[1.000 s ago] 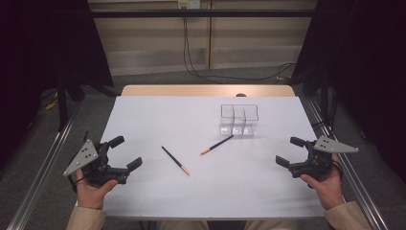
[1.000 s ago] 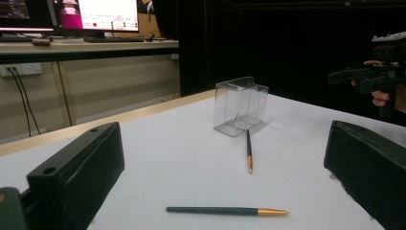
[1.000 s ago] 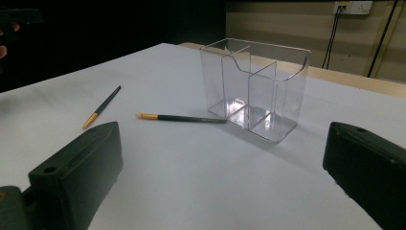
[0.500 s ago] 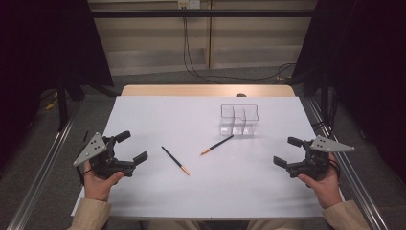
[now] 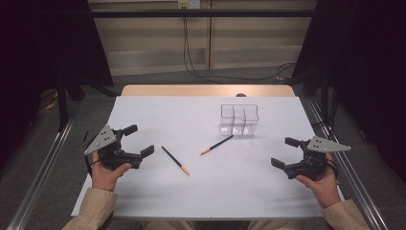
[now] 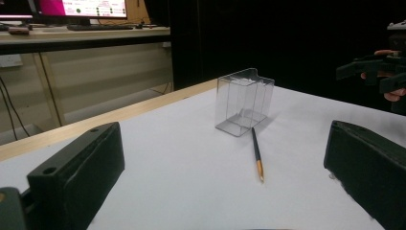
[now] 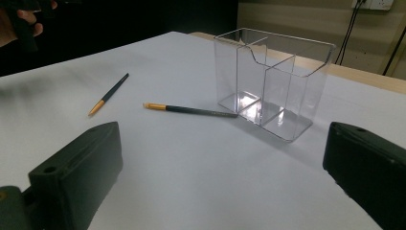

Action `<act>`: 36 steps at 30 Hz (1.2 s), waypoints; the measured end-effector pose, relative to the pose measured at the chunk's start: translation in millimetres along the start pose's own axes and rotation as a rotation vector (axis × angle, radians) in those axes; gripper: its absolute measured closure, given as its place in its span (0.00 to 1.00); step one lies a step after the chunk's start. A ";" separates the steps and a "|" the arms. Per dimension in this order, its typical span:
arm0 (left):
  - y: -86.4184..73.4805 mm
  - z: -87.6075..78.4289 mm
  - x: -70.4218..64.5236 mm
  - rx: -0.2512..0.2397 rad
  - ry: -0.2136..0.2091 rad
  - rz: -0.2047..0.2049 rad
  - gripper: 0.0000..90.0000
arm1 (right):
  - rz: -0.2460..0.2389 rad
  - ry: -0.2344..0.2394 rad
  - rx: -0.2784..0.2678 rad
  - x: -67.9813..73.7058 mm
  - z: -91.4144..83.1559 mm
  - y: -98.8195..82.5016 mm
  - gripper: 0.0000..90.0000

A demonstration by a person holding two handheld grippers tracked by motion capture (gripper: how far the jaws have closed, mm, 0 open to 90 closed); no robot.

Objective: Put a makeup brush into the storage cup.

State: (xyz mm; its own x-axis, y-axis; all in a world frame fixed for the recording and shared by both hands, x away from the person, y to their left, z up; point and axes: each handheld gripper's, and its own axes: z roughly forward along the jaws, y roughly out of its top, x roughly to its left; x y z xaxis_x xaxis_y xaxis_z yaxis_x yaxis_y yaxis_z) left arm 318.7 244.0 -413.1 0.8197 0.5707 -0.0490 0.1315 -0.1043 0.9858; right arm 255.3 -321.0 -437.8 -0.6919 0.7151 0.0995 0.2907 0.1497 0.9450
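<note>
The high view looks forward and down over the white table (image 5: 206, 191) from the person's side. The left gripper view sits low, just above the tabletop, facing across toward the clear organizer (image 6: 243, 101). The right gripper view, equally low, faces it from nearer. All three share the organizer and a pencil (image 7: 189, 110).

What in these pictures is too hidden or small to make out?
- Screen, left gripper view: cut off by the top edge, text too small.
- Near pencil, left gripper view: mostly below the bottom edge.
- Clear box, high view: dividers faint through glare.
</note>
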 end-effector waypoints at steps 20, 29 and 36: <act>8.7 38.0 -0.8 -0.005 -0.050 0.030 0.00 | -0.011 0.015 0.006 0.8 -0.7 -0.1 0.00; 7.8 56.7 -2.0 0.046 -0.074 0.044 0.00 | -0.019 0.013 0.001 2.7 -4.7 0.3 0.00; 8.6 64.2 1.5 0.109 -0.090 0.049 0.00 | -0.020 0.012 0.000 2.9 -5.6 0.6 0.00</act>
State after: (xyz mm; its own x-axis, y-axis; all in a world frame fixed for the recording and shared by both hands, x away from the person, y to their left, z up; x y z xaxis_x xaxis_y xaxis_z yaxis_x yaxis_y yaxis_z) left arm 356.8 191.6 -415.0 0.8726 0.4880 -0.0205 0.1461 -0.2207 0.9643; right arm 249.8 -322.6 -435.1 -0.7054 0.7038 0.0844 0.2765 0.1637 0.9470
